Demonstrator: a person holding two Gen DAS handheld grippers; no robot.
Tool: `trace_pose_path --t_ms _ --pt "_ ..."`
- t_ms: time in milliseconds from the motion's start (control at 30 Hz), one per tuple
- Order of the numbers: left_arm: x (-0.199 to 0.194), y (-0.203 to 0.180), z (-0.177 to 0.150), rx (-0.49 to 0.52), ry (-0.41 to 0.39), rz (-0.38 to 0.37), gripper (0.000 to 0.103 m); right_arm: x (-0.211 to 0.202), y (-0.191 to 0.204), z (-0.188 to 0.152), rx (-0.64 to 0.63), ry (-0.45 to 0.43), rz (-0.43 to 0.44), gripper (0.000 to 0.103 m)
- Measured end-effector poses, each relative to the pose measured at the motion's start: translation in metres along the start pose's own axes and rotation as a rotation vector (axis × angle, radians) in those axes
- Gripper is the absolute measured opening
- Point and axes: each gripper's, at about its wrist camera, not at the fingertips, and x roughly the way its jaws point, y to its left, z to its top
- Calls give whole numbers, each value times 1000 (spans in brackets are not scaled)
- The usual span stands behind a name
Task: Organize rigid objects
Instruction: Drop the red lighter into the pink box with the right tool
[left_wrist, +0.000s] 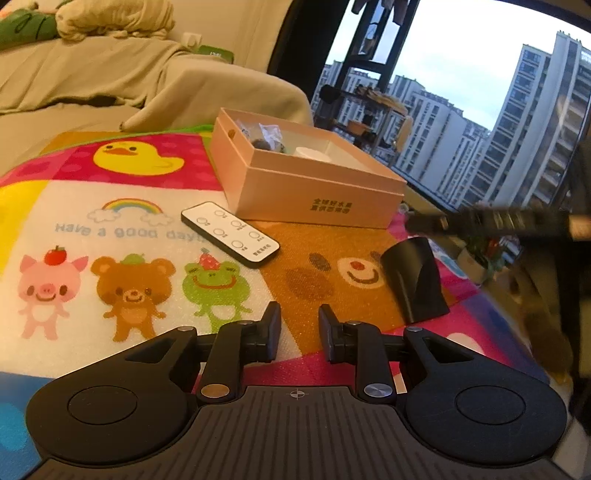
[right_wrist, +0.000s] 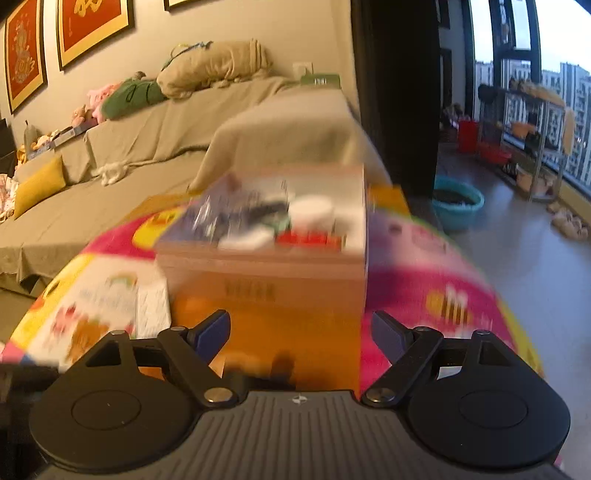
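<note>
A pink cardboard box (left_wrist: 314, 195) stands on a colourful cartoon mat (left_wrist: 110, 221) and holds several small items, among them a white round lid (left_wrist: 312, 152). A white remote with a black edge (left_wrist: 229, 233) lies in front of the box. A black curved plastic piece (left_wrist: 415, 282) lies to the right. My left gripper (left_wrist: 298, 330) is open and empty, low over the mat, short of the remote. My right gripper (right_wrist: 301, 332) is open and empty, just in front of the box (right_wrist: 266, 280); this view is blurred. It shows as a blurred dark bar in the left wrist view (left_wrist: 491, 221).
A beige-covered sofa (right_wrist: 129, 147) with pillows runs behind the mat. A large window (left_wrist: 480, 110) and a metal shelf rack (right_wrist: 524, 129) are on the right. A teal basin (right_wrist: 458, 203) sits on the floor (right_wrist: 517, 266).
</note>
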Motion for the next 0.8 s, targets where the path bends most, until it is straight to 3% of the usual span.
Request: trace_pose_path --t_ms 167,300,500,700,800 --pt "3 -8 9 28 12 68 27 -8 9 -31 8 -13 3 84" --pt "7 -5 29 -4 -2 150 27 -1 12 -45 2 -4 -17 85" --pt "30 -4 62 -63 28 263 28 0 7 -45 42 -10 -16 86" --pt "58 -23 64 9 87 290 29 -5 -3 -47 102 -47 -23 86" --pt "62 -29 64 16 96 267 42 -6 -4 -46 119 -57 -19 86"
